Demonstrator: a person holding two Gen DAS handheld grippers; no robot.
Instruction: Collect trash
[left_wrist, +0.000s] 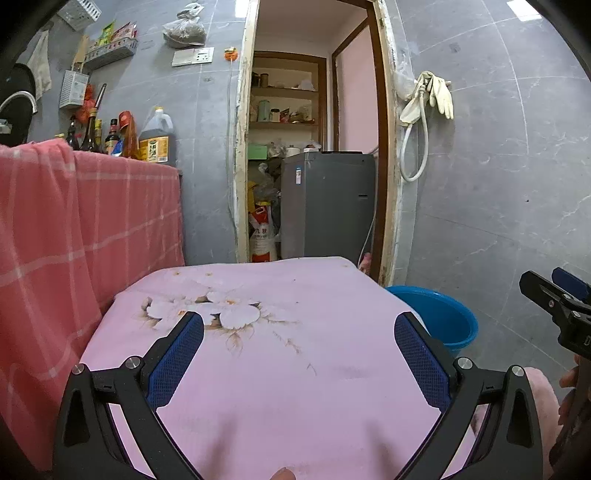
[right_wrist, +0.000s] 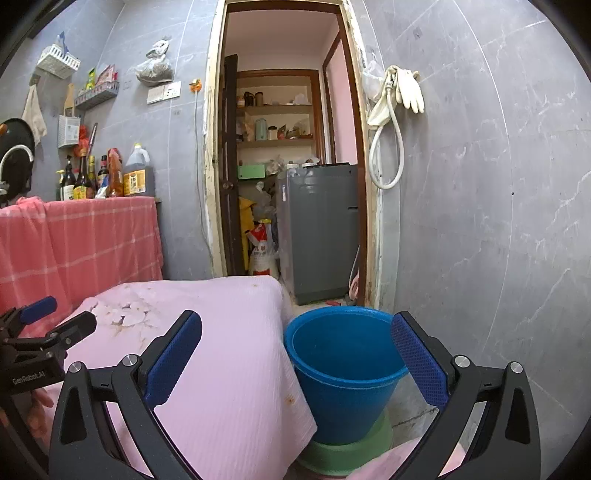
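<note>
My left gripper (left_wrist: 299, 325) is open and empty above a table covered with a pink flowered cloth (left_wrist: 295, 369). My right gripper (right_wrist: 295, 325) is open and empty, over the table's right edge and a blue bucket (right_wrist: 340, 369). The bucket stands on a green base (right_wrist: 347, 454) on the floor right of the table; I see nothing in the part of its inside that shows. The bucket also shows in the left wrist view (left_wrist: 443, 317). The right gripper shows at the right edge of the left wrist view (left_wrist: 554, 295); the left gripper shows at the left of the right wrist view (right_wrist: 48, 321). No loose trash shows on the cloth.
A counter draped in a red checked cloth (left_wrist: 74, 240) stands to the left with bottles (left_wrist: 110, 136) on it. A doorway ahead opens onto a grey washing machine (left_wrist: 328, 203) and shelves. A grey tiled wall (left_wrist: 498, 166) with hanging gloves (left_wrist: 436, 94) is on the right.
</note>
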